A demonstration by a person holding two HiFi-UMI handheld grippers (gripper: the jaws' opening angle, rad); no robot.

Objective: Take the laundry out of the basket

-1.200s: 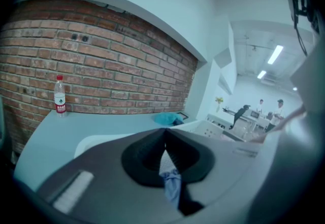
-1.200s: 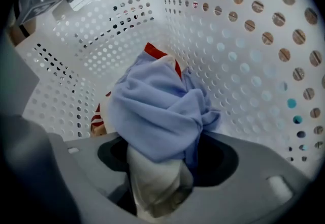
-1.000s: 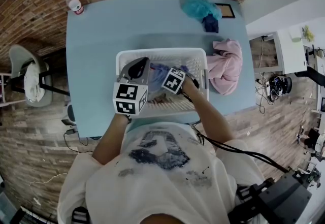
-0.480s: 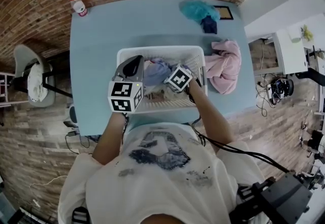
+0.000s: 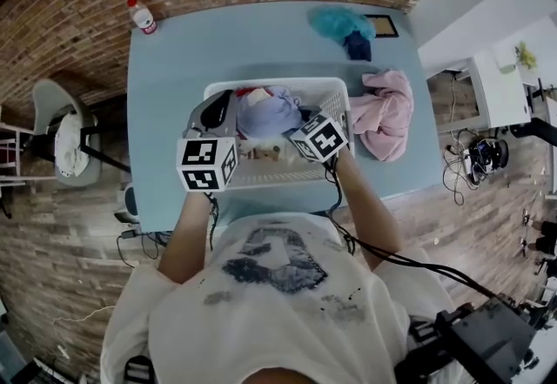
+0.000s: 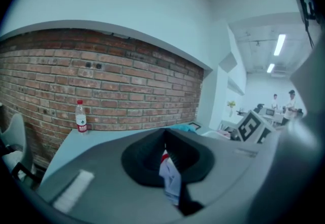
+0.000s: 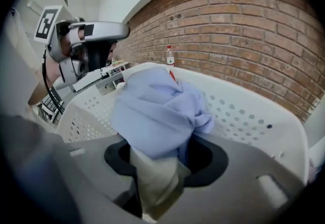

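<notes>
The left gripper (image 6: 164,141) pinches a cloth edge (image 6: 170,180); the right gripper (image 7: 155,159), its jaws just closing, clamps the lavender garment (image 7: 157,111). The person should lift both evenly, clear of the laundry basket (image 7: 244,116).

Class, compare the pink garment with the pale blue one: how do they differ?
The pink garment lies on the table beside the basket; the blue garment is bunched over the basket. The pink garment lies free; the blue garment is clamped in the right gripper's jaws, which have just been closing. Both are crumpled cloth.
</notes>
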